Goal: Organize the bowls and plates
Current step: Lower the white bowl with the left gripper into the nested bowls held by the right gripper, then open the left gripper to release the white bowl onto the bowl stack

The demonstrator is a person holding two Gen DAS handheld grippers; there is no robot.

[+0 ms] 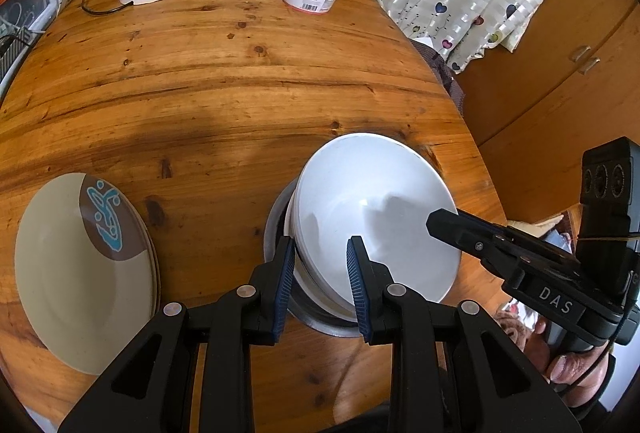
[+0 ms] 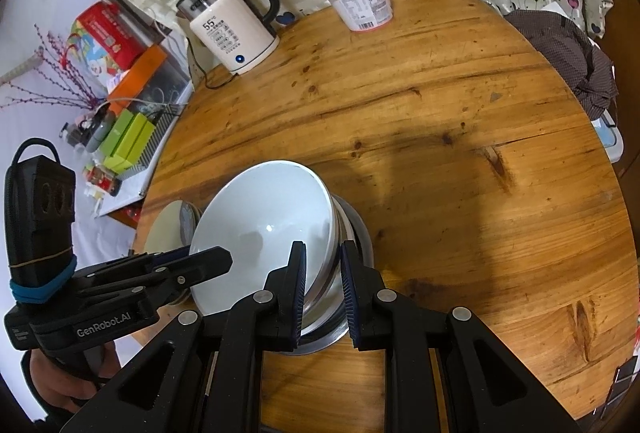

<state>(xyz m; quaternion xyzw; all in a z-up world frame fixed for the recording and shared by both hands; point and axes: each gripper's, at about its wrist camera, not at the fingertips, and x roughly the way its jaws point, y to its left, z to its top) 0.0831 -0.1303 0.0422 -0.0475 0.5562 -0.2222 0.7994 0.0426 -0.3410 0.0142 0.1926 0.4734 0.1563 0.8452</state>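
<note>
Left wrist: both tools clamp white bowl [image 1: 372,209] rims, nested in steel bowl [image 1: 276,229].

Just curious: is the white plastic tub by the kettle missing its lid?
No, the white plastic tub has its pale lid on.

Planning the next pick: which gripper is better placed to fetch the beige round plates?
Left gripper, probably: the beige round plates lie beside it; the right gripper sits beyond the stacked white bowls.

Both tongs angle steeply downward, the left tongs [image 1: 320,275] parted moderately and the right tongs [image 2: 323,287] narrowly, each gripped by a hand [image 1: 568,367].
</note>
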